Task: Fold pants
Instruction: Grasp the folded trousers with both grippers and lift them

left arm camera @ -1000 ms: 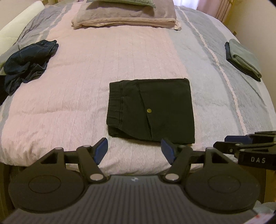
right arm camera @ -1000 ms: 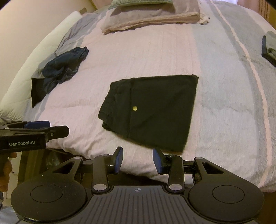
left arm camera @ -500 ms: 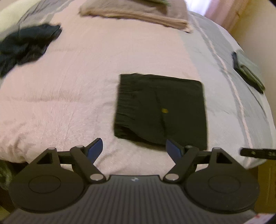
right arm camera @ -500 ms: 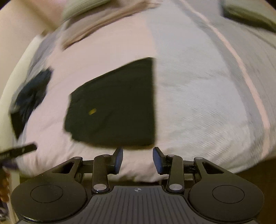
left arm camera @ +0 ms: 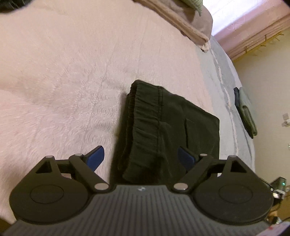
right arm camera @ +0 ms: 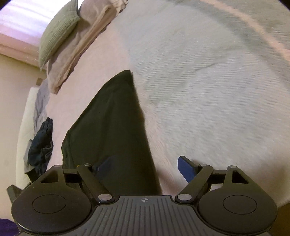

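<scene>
The black pants (left arm camera: pixel 163 130) lie folded into a rectangle on the pink and grey bedspread (left arm camera: pixel 72 81). My left gripper (left arm camera: pixel 141 157) hangs low over their near waistband end, tilted down. Its jaws are opening, and the elastic waistband edge lies between the blue pads without touching them. In the right wrist view the pants (right arm camera: pixel 112 118) show their plain side. My right gripper (right arm camera: pixel 146 168) straddles the pants' right edge, its jaws opening, with one pad over the black cloth and the other over the grey cover. Neither gripper holds anything.
Pillows (left arm camera: pixel 181 16) are stacked at the head of the bed. A folded grey-green and dark garment pile (left arm camera: pixel 246 116) sits near the bed's right edge. A crumpled dark blue garment (right arm camera: pixel 41 145) lies by the left edge, beside a white bolster (right arm camera: pixel 23 145).
Both grippers have dropped close to the pants and rolled, so the bed looks tilted. The left jaws spread wider step by step; the right jaws went from narrow to wide.
</scene>
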